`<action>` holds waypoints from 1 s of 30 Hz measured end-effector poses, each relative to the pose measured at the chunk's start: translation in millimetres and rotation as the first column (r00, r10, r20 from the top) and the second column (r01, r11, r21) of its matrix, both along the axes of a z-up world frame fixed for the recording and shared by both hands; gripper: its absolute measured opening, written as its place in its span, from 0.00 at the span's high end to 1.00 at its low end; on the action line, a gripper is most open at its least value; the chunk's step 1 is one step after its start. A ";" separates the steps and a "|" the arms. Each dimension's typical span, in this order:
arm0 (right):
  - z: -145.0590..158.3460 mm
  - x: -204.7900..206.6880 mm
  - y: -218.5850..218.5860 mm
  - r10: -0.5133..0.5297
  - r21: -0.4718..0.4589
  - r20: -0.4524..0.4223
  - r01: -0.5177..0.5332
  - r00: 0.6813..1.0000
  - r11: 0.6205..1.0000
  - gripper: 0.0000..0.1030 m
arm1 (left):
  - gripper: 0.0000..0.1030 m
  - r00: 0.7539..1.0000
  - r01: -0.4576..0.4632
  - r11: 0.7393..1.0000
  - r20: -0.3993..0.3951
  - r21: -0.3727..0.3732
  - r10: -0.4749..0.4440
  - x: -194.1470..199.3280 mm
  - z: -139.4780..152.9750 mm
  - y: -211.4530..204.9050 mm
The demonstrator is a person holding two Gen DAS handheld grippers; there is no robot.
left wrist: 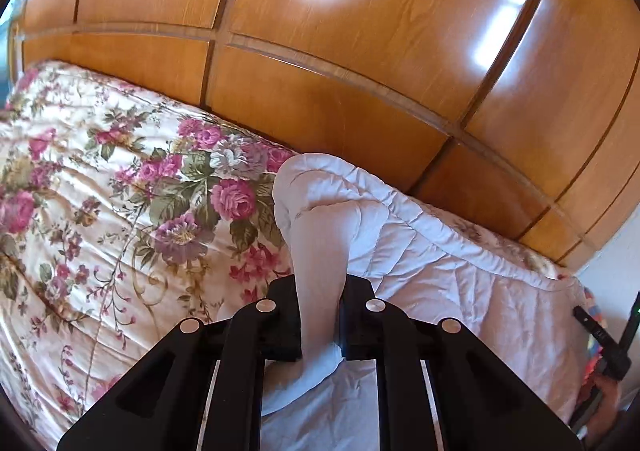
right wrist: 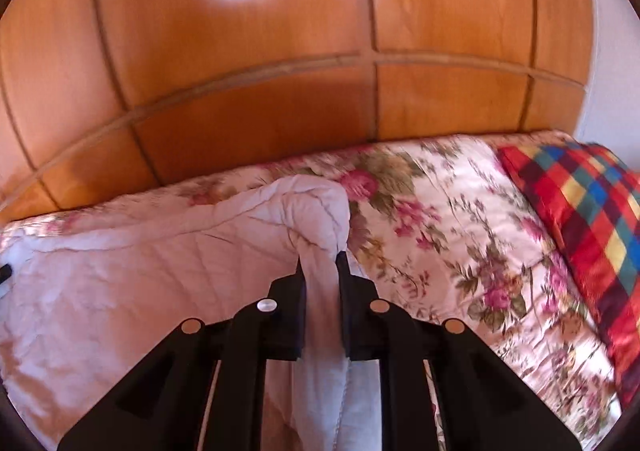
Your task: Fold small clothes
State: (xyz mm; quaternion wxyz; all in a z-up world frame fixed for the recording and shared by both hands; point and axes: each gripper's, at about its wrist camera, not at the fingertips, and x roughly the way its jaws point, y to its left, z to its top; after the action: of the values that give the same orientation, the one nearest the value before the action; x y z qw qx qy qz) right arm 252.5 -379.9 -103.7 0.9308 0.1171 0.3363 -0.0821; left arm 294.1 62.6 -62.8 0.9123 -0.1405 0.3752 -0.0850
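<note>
Now white garment [left wrist: 320,251] between claw [left wrist: 320,315] pads.

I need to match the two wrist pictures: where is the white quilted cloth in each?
Left wrist: white quilted cloth centre to lower right, a fold running between the fingers.
Right wrist: cloth left and centre, its corner between the fingers.
Shared landmark: floral bedspread.
</note>
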 end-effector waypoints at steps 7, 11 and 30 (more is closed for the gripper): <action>-43.4 9.8 -12.2 -0.039 0.066 -0.027 0.040 0.999 0.997 0.68 | 0.86 1.000 0.002 0.977 0.009 0.214 -0.004 14.5 -61.2 -29.0; -56.6 9.7 -29.1 -0.088 0.155 -0.028 0.092 0.996 0.984 0.45 | 0.81 1.000 -0.015 0.981 0.004 0.195 0.015 19.4 -71.3 -25.8; 12.2 -61.8 -15.3 -0.114 0.172 0.144 0.088 0.983 0.981 0.24 | 0.48 0.990 -0.029 0.996 0.143 0.082 0.017 -75.1 -1.9 -21.7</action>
State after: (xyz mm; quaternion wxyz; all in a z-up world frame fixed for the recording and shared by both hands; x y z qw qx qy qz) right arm 190.7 -395.2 -91.5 0.9356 0.2168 0.2630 -0.0920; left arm 219.0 40.8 -64.7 0.9426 -0.1002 0.3110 -0.0684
